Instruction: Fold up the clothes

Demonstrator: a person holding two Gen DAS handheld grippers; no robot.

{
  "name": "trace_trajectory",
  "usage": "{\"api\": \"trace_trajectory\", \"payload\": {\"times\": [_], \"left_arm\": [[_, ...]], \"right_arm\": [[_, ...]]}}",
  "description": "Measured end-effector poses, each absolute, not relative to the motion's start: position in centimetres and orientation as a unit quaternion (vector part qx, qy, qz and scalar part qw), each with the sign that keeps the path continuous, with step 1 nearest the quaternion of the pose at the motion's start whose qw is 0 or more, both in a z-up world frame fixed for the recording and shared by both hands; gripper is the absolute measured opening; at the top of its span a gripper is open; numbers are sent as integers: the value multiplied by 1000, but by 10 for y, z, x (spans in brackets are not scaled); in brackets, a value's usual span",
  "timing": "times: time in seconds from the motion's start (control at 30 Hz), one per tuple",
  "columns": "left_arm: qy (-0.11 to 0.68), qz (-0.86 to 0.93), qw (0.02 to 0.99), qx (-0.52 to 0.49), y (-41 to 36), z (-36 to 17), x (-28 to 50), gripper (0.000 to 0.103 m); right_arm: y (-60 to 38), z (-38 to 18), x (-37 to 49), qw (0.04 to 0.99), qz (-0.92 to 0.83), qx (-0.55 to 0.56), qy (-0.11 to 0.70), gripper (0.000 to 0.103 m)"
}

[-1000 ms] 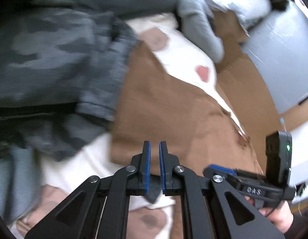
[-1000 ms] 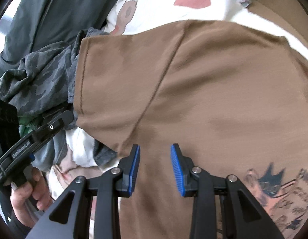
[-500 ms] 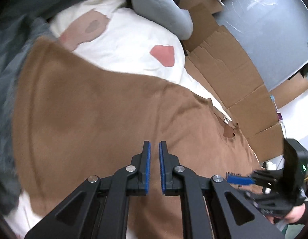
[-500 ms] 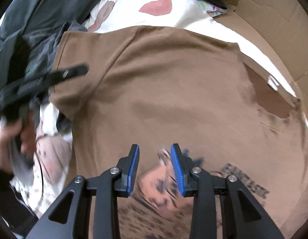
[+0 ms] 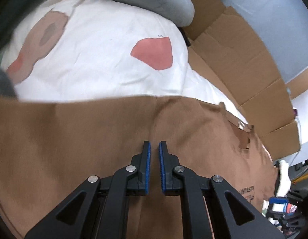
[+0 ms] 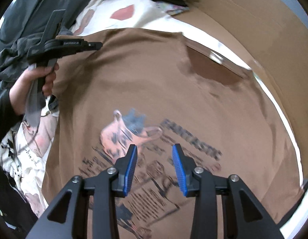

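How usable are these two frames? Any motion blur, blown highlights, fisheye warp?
Left wrist view: the brown T-shirt is smeared by motion, its upper edge soft, while the left gripper stays sharp; the white patterned bedsheet runs near blown-out. Right wrist view: the shirt's printed graphic and lettering are blurred, the flattened cardboard bows with fisheye warp, corners vignetted black.

White patterned bedding (image 5: 106, 59) — flattened cardboard (image 5: 243, 59) against a grey wall (image 5: 273, 20).
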State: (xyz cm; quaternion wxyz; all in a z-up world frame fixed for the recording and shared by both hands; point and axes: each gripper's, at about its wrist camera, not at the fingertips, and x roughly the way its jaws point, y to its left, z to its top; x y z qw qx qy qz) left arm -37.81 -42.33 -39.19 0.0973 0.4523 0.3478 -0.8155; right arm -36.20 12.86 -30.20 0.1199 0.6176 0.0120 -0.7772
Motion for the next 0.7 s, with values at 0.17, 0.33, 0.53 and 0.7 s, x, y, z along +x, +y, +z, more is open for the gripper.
{"api": "trace_trajectory", "payload": {"times": [0.17, 0.33, 0.53, 0.7], "left_arm": [[332, -811, 110, 469, -432, -393, -403, 8], [337, -800, 118, 482, -446, -392, -415, 8], [351, -782, 128, 499, -463, -391, -423, 8], [356, -775, 150, 501, -467, -375, -418, 8]], "right_arm": [[176, -303, -335, 84, -771, 631, -16, 35], [228, -310, -303, 31, -763, 643, -62, 36], [268, -322, -264, -11, -754, 648, -108, 37], [287, -326, -237, -31, -752, 644, -137, 37]]}}
